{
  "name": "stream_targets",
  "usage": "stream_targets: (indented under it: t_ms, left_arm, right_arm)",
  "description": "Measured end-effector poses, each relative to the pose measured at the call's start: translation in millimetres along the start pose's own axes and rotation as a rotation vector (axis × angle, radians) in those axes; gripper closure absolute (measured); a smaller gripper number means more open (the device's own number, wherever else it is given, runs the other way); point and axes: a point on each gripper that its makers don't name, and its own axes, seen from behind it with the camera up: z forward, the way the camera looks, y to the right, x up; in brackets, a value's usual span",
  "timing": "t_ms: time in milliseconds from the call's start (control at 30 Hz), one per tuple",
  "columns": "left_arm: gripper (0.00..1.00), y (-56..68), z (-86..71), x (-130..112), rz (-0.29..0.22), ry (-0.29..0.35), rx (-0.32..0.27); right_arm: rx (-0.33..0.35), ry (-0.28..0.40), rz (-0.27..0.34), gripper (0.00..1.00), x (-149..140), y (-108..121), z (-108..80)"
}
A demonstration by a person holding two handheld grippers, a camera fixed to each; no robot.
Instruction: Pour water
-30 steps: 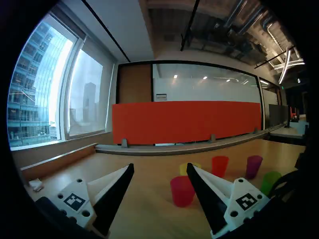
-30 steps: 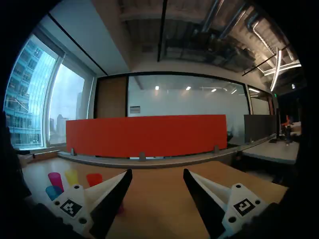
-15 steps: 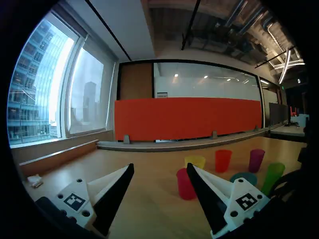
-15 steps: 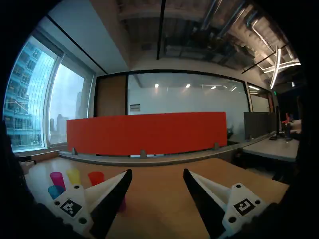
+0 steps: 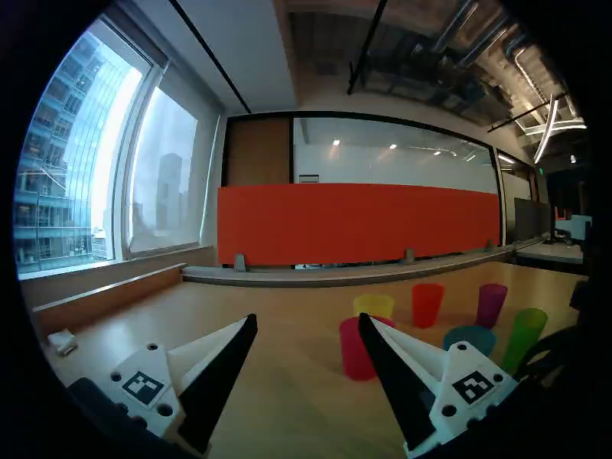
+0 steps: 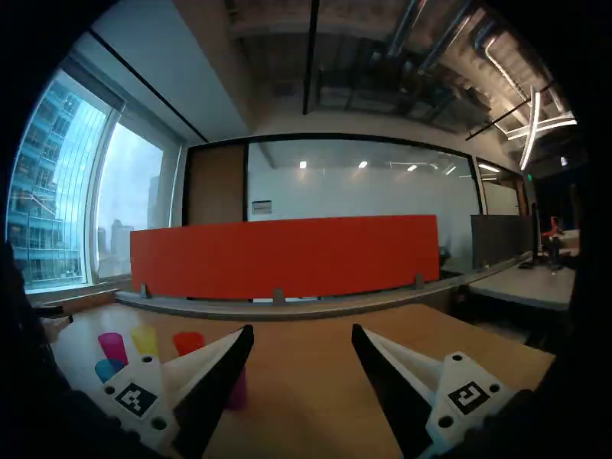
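Note:
Several coloured plastic cups stand on a light wooden table [image 5: 291,382]. In the left gripper view I see a pink cup [image 5: 355,348] nearest, a yellow cup [image 5: 372,306], an orange cup [image 5: 427,304], a purple cup [image 5: 490,304], a teal cup [image 5: 468,338] and a green cup [image 5: 524,333]. My left gripper [image 5: 306,325] is open, empty, short of the pink cup. In the right gripper view a pink cup [image 6: 112,346], a yellow cup [image 6: 144,339], an orange cup [image 6: 187,342], a teal cup [image 6: 106,369] and a magenta cup [image 6: 238,390] stand at the lower left. My right gripper [image 6: 301,330] is open and empty.
An orange partition [image 5: 356,223] runs along the table's far edge. Large windows [image 5: 76,168] line the left wall. A small white object [image 5: 61,341] lies at the table's left edge. Another desk [image 6: 528,284] stands to the right.
The left gripper view has shifted so the cups sit higher and closer, with the teal cup now showing. The right gripper view has barely moved. Both grippers stay open.

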Motion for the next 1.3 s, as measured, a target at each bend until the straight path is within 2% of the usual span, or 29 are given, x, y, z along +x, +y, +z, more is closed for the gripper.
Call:
stream_targets:
  t_ms: [800,1100,1300]
  left_arm:
    - [0.01,0.3,2.6,-5.6,-0.005,-0.015,-0.004]
    - [0.02,0.1,2.7,-5.6,-0.005,-0.016,-0.004]
    - [0.01,0.4,3.1,-5.7,-0.005,-0.015,-0.004]
  right_arm:
    - [-0.018,0.002,-0.011,0.01,-2.0,14.7,-1.5]
    - [-0.011,-0.009,-0.042,0.01,-13.7,15.5,7.3]
    - [0.013,0.006,-0.066,0.01,-17.8,6.6,13.0]
